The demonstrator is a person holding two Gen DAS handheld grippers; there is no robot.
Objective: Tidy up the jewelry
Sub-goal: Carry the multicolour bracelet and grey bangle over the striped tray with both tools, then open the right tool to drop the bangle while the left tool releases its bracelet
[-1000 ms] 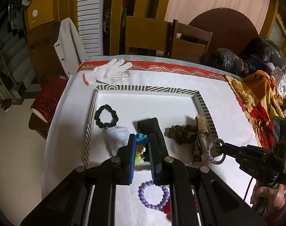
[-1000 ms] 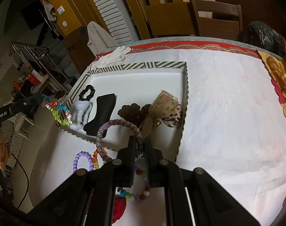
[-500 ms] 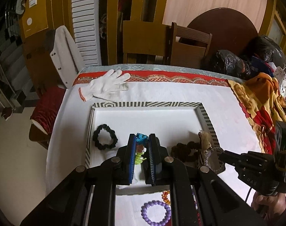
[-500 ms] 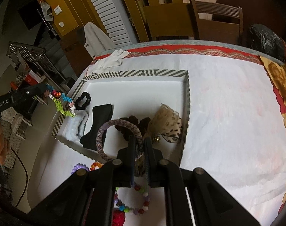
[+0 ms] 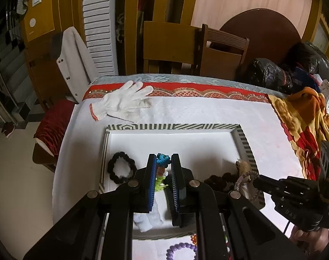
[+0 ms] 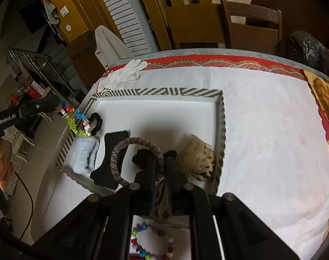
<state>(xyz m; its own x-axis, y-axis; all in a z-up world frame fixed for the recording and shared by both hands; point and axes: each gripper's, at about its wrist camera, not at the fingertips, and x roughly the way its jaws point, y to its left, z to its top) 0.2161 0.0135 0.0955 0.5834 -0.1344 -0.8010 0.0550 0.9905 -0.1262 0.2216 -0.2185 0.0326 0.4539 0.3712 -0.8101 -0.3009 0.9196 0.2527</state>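
Observation:
A white tray with a striped rim (image 5: 173, 127) (image 6: 160, 91) lies on the table. My left gripper (image 5: 163, 162) is shut on a multicoloured bead bracelet (image 5: 162, 169) that hangs above the tray's left side; the bracelet also shows in the right wrist view (image 6: 77, 121). My right gripper (image 6: 160, 162) is shut on a braided pink-grey bracelet (image 6: 123, 149), held over the tray's near part; it also shows in the left wrist view (image 5: 246, 176). In the tray lie a black scrunchie (image 5: 121, 170) (image 6: 96, 122), a pale blue fluffy band (image 6: 85, 156), a black bow (image 6: 112, 158), a dark brown scrunchie (image 5: 218, 179) and a leopard bow (image 6: 197, 158).
A white glove (image 5: 125, 103) lies beyond the tray. A purple bead bracelet (image 5: 181, 249) and a mixed-colour bead bracelet (image 6: 151, 244) lie on the cloth in front of the tray. An orange patterned cloth (image 5: 303, 117) is at the right edge. Chairs (image 5: 171, 47) stand behind the table.
Both grippers have risen and pulled back a little over the tray, each still holding its bracelet. The tray's items sit lower in both views.

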